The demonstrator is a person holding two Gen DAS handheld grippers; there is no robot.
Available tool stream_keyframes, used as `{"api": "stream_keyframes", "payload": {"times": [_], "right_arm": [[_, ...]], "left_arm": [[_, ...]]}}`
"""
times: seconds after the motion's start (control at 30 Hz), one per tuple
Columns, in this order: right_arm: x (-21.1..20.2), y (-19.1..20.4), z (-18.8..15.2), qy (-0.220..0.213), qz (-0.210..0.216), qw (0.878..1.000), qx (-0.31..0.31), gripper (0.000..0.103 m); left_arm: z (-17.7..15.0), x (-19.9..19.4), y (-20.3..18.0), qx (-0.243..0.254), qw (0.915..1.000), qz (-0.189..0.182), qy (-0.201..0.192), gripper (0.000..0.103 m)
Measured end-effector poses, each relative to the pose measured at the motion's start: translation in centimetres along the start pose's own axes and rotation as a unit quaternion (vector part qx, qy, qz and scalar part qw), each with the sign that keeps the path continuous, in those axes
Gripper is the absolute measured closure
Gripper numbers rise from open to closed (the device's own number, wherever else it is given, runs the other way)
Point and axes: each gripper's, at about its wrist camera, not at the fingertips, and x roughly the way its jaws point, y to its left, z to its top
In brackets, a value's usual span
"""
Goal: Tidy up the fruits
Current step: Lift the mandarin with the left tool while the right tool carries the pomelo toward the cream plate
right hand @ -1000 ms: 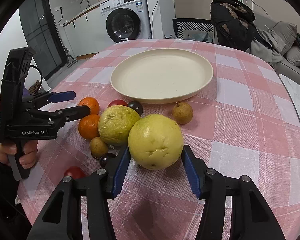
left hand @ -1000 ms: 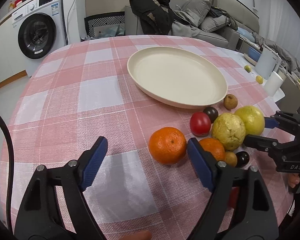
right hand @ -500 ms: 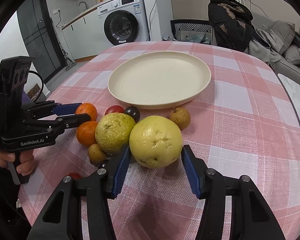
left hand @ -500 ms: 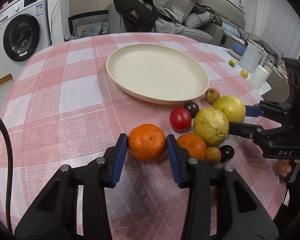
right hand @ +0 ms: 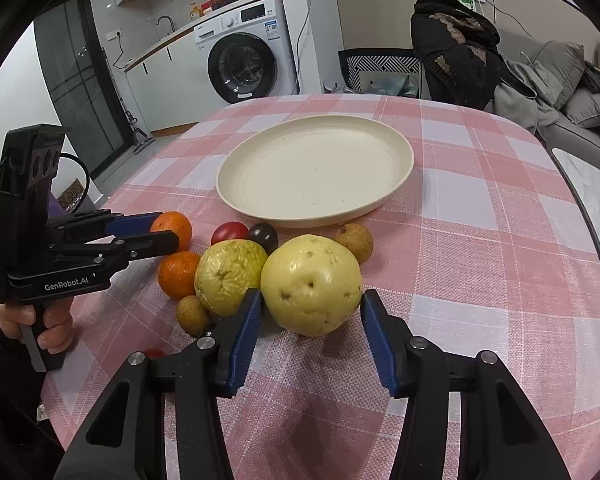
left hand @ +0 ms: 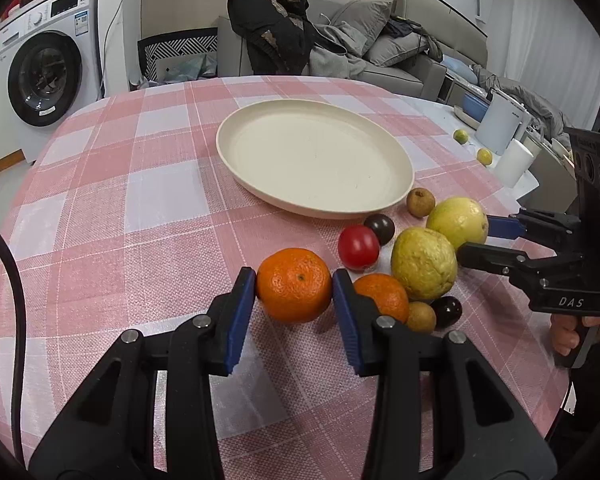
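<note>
The table (left hand: 140, 208), spread with a pink-and-white checked cloth, carries a wide cream plate (left hand: 314, 158) near its middle, and the plate holds nothing. The fruit lies in a cluster on the cloth just in front of the plate. The left gripper (left hand: 294, 284) has its jaws clenched on an orange (left hand: 294, 284), both blue pads pressed against its sides while it rests on the cloth. The right gripper (right hand: 310, 304) straddles the paler guava (right hand: 310, 284); its jaws are closing, the left pad at the fruit's skin and the right pad just beside it with a slim gap. A second, rougher guava (right hand: 230, 276) touches the first on its left. A second orange (left hand: 382, 296) sits just behind the left gripper's right pad. Smaller pieces lie around them: a red tomato (left hand: 358, 246), a dark plum (left hand: 380, 228) beside it, a brown longan (left hand: 420, 202) near the plate rim, another longan (left hand: 420, 316) and a dark round fruit (left hand: 446, 310) at the near edge.
</note>
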Motion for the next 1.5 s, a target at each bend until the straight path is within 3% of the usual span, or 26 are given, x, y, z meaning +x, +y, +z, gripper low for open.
{"api": "stream_keyframes", "payload": {"times": [0.8,1.13,1.5], "right_arm": [[2.2,-1.5,2.3,0.012,0.021,0.998,0.056,0.048],[0.9,-0.9,1.9,-0.016,0.019,0.998,0.052,0.05],[0.0,-0.1,4.2,-0.055,0.028,0.997,0.05,0.05]], "left_arm": [[0.1,0.1,0.1,0.001,1.0,-0.001,0.0,0.066],[0.8,-0.2,-0.1,0.001,0.9999,-0.008,-0.015,0.066],[3.7,0.0,-1.3,0.005,0.999,-0.013,-0.042,0.066]]}}
